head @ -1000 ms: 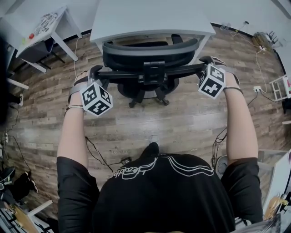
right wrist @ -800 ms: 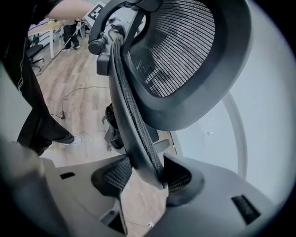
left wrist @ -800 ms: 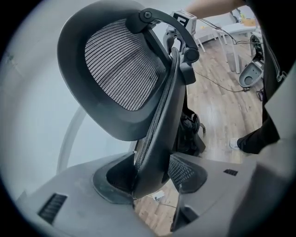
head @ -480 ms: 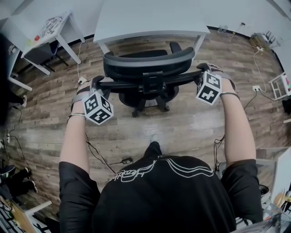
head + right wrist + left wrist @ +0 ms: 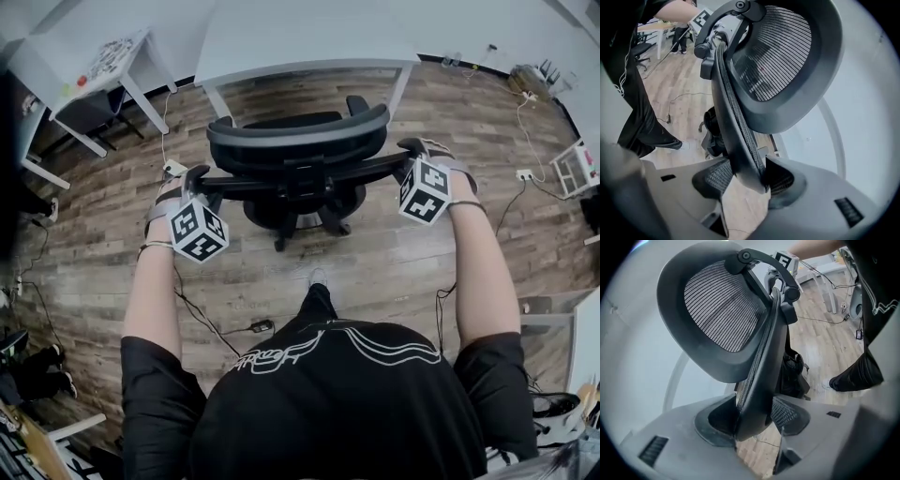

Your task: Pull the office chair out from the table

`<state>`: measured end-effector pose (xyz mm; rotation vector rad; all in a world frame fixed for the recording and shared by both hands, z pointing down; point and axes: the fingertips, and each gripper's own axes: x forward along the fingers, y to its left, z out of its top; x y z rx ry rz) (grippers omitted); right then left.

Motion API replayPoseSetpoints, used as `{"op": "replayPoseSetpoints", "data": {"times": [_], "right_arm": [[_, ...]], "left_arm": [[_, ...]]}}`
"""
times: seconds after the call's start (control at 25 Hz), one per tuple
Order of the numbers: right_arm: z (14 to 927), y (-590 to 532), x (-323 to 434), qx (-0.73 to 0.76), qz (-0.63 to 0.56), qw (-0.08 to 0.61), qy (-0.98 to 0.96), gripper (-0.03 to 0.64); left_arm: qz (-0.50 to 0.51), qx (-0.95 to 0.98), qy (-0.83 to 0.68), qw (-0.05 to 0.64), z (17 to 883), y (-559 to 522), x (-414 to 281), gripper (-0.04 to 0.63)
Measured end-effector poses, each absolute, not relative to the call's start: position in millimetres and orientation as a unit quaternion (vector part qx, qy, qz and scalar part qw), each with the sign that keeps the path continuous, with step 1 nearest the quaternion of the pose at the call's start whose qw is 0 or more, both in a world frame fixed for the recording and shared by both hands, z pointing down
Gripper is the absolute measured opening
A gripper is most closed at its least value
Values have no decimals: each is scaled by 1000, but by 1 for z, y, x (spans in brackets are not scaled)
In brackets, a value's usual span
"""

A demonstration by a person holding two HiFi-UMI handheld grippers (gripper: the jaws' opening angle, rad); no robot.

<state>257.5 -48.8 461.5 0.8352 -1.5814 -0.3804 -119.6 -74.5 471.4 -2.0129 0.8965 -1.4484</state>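
Stands on the wood-plank floor (image 5: 394, 253) at the near side of the office chair (image 5: 298, 141), both arms stretched out to its backrest. Grips the backrest's left edge with the left gripper (image 5: 195, 178) and its right edge with the right gripper (image 5: 411, 150), marker cubes turned up toward the head.

Left gripper view: left gripper (image 5: 751, 420) with jaws standing fairly wide yet pressed on the black rim and mesh of the backrest, one pad on either side. Above the jaws, the curved mesh headrest (image 5: 722, 315).

Right gripper view: right gripper (image 5: 744, 180) likewise well spread but clamped on the backrest's rim, mesh against the pads.

Chair upright on its wheeled base, just to the near side of the white table (image 5: 309, 42) and roughly centred between the table's two near legs. Backrest toward the person, seat's far end close to the table's near edge; cannot tell whether any of it lies under the top.

At far left, a smaller white table (image 5: 94, 66). On the floor near the person's feet, a loose black cable (image 5: 211, 323).
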Motion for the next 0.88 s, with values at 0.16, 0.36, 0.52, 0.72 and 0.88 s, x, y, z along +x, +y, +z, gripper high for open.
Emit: {"op": "replayPoseSetpoints", "data": {"times": [0.16, 0.36, 0.52, 0.72, 0.88], "right_arm": [[450, -39, 256, 361, -163, 608, -688, 224], [440, -25, 254, 360, -160, 607, -690, 225], [431, -17, 253, 357, -157, 607, -693, 225], [412, -13, 252, 368, -163, 592, -698, 236], [421, 4, 253, 381, -173, 582, -697, 236]], "left_arm": [[-534, -738, 331, 246, 461, -67, -121, 206], [-527, -744, 332, 243, 452, -55, -121, 206], [-526, -745, 332, 240, 441, -49, -122, 206], [-518, -751, 338, 231, 424, -43, -123, 211], [-506, -750, 357, 235, 435, -30, -120, 221]]}}
